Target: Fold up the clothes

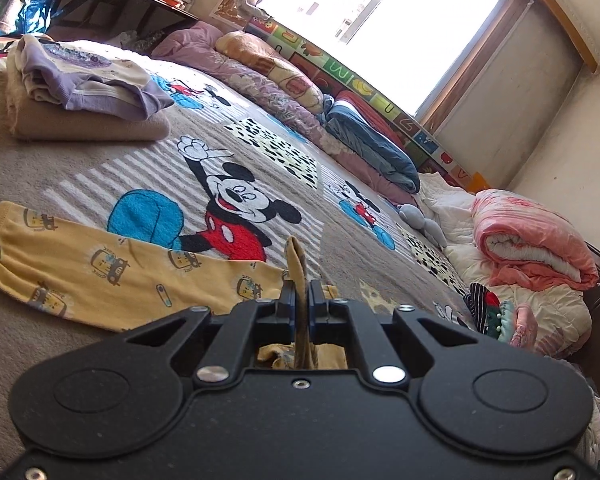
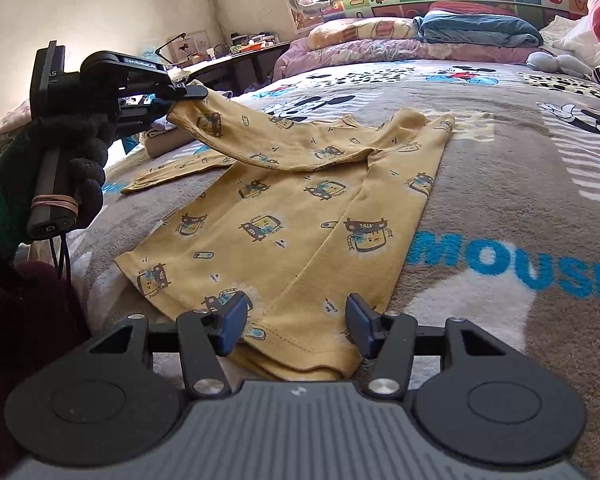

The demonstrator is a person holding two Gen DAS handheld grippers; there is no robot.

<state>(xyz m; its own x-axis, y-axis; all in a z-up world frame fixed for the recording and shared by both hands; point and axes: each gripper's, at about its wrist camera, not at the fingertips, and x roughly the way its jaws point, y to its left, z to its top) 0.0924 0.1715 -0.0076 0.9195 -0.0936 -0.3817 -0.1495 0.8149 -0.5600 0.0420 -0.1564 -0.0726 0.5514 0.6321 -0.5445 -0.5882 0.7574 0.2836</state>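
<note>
A yellow child's shirt (image 2: 284, 232) with a cartoon car print lies on the bed, one side folded over. My left gripper (image 2: 188, 94), held in a dark gloved hand (image 2: 72, 160), is shut on the shirt's raised edge and lifts it off the bed. In the left wrist view the pinched yellow fabric (image 1: 298, 268) stands up between the left gripper's (image 1: 300, 296) shut jaws, with a yellow sleeve (image 1: 100, 268) stretched flat to the left. My right gripper (image 2: 296, 320) hangs open over the shirt's near hem (image 2: 300, 364), its blue pads apart from the cloth.
The bed wears a grey Mickey Mouse blanket (image 2: 520, 200). A folded stack with a purple garment (image 1: 88, 88) sits at the far left. Rolled quilts (image 1: 532, 236) and pillows (image 2: 380, 40) line the wall under the window. A low dark table (image 2: 236, 60) stands beyond the bed.
</note>
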